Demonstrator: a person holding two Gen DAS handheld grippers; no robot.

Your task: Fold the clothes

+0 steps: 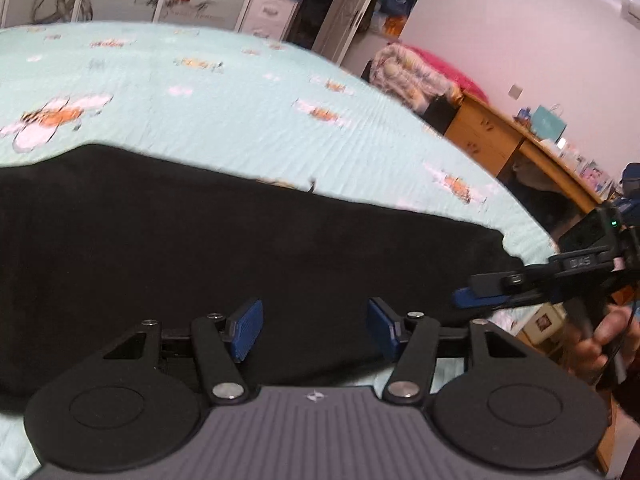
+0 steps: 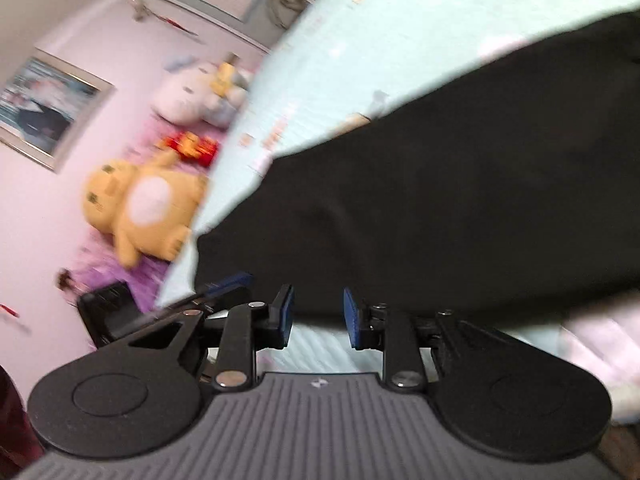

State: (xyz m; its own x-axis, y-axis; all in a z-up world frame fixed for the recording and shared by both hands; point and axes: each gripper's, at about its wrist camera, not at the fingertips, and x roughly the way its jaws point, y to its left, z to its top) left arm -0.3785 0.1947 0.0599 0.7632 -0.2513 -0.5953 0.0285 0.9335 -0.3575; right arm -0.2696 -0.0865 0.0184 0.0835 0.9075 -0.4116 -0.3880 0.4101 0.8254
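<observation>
Two grippers, left gripper [image 1: 315, 330] and right gripper [image 2: 319, 317], one black garment [image 1: 240, 248].

Black garment [image 1: 200, 232]: matt, soft cloth, smooth, filling the middle of both views.
Bedspread [image 1: 224, 100]: pale green cloth, fine ribbed texture, printed with orange and white flowers.
Left gripper [image 1: 316, 330]: matt black plastic arms, bright round metal pins; pads [image 1: 248, 328] blue, ribbed, rubbery in look.
Right gripper [image 2: 318, 318]: same matt black plastic and blue pads; grey grooved housing, low in the frame.
Desk [image 1: 492, 140]: orange-brown wood, slightly glossy, at right of the left wrist view.
Yellow toy [image 2: 140, 204]: plush, fuzzy cloth, at left of the right wrist view.
Picture frame [image 2: 44, 108]: pale, glossy front, upper left.
</observation>
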